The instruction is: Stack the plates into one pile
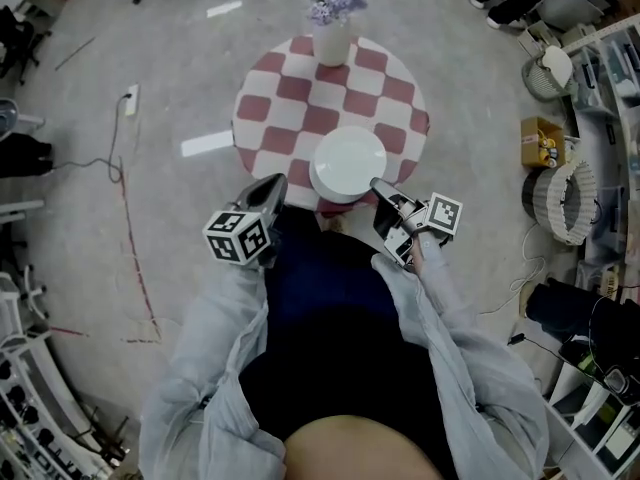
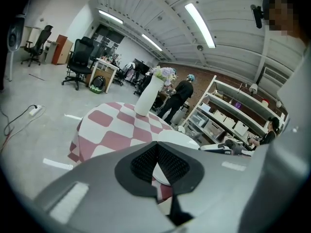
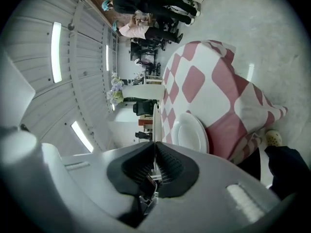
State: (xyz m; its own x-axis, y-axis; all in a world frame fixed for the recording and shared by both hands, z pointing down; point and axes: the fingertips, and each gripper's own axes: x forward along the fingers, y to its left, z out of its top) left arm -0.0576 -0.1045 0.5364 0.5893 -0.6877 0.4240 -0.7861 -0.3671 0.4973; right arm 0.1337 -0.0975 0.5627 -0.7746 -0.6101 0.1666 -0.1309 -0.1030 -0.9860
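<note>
at the near edge of the round checked table, the right gripper has its jaws pinched on the rim of the top plate. in the right gripper view that plate shows only as a thin white sliver running up from the jaws, so the grip is my reading rather than a plain sight. the pile lies on the cloth just beneath it. the left gripper hangs just beside the pile on the other side, its jaws pressed together on nothing.

i judge the step in hand to be setting this plate down. to do it well, keep the plate level and bring its centre over the pile's centre. lower it until the rims nest all round, and only then spread the jaws and draw back sideways, so the rim is not dragged. the pile sits close to the table's edge, so give it no push towards the person. the vase stands well apart at the far side.
</note>
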